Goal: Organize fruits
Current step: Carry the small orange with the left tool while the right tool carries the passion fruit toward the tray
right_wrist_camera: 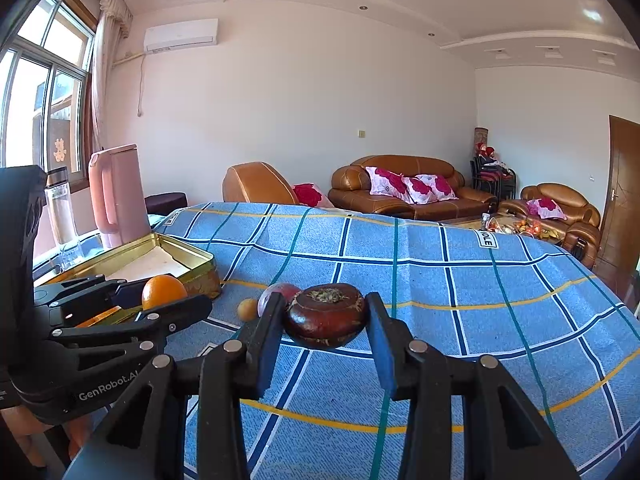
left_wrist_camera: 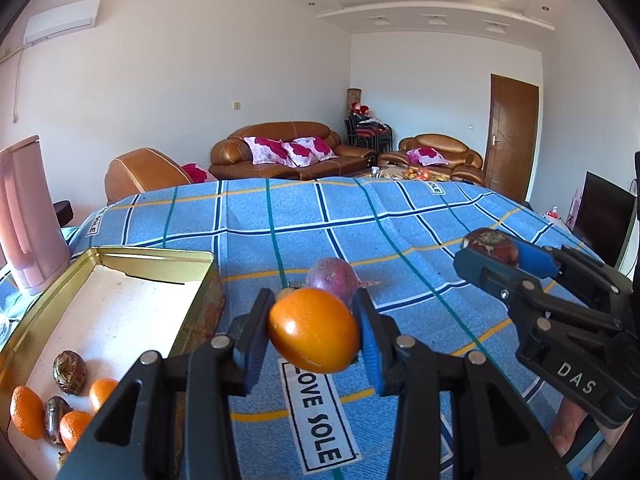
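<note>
My left gripper [left_wrist_camera: 314, 334] is shut on an orange fruit [left_wrist_camera: 313, 330], held above the blue checked cloth [left_wrist_camera: 304, 220]. My right gripper [right_wrist_camera: 326, 318] is shut on a dark brown round fruit [right_wrist_camera: 327, 316]; the left wrist view shows the same fruit [left_wrist_camera: 491, 246] to the right, pinched by that gripper [left_wrist_camera: 494, 254]. A gold tin tray [left_wrist_camera: 192, 256] lies at the left and holds several small oranges [left_wrist_camera: 26, 412] and dark brown fruits [left_wrist_camera: 69, 372]. On the cloth behind the grippers lie a purple fruit [left_wrist_camera: 333, 278] and a small yellow fruit [right_wrist_camera: 247, 309].
A pink jug [left_wrist_camera: 24, 216] stands left of the tray, with a clear bottle [right_wrist_camera: 60, 212] beside it. Brown leather sofas [left_wrist_camera: 280, 152] with flowered cushions sit beyond the table's far edge. A dark screen [left_wrist_camera: 608, 216] stands at the right.
</note>
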`<state>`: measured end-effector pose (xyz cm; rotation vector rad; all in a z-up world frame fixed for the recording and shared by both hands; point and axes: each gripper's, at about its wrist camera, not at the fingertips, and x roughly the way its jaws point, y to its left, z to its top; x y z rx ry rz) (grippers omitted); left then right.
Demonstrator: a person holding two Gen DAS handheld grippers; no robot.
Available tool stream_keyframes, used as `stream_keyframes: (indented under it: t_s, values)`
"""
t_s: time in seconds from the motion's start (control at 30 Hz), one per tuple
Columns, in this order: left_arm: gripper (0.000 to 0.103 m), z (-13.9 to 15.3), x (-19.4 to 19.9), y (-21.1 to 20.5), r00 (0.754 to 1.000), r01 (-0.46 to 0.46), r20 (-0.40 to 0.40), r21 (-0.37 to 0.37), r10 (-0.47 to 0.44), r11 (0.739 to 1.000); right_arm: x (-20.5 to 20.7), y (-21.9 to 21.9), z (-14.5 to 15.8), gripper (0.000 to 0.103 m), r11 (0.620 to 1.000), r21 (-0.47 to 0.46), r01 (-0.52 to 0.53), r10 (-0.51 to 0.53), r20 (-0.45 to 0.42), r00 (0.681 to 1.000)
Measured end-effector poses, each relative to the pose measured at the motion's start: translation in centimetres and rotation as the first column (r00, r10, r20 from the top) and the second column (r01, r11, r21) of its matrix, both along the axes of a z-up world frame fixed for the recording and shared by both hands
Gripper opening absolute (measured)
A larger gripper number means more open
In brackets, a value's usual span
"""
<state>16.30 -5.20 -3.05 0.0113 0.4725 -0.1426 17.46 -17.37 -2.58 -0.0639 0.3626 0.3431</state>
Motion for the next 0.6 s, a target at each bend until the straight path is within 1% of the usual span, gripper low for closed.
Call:
stream_keyframes:
  t_s: [0.27,0.6]
  values:
    - [0.042,0.3,-0.7,-0.1,0.999,-0.006,0.037,0.003,0.006,1.0,-1.0,0.1,0.2,0.043,1.0,0.008,-0.024,0.024,0.039,0.999]
    - [0.042,0.5,-1.4,-0.1,0.997,-0.013,0.072,0.008,0.013,1.0,-1.5,0.1,0.3,0.043,0.999,0.016,-0.034,0.033,0.061,0.998]
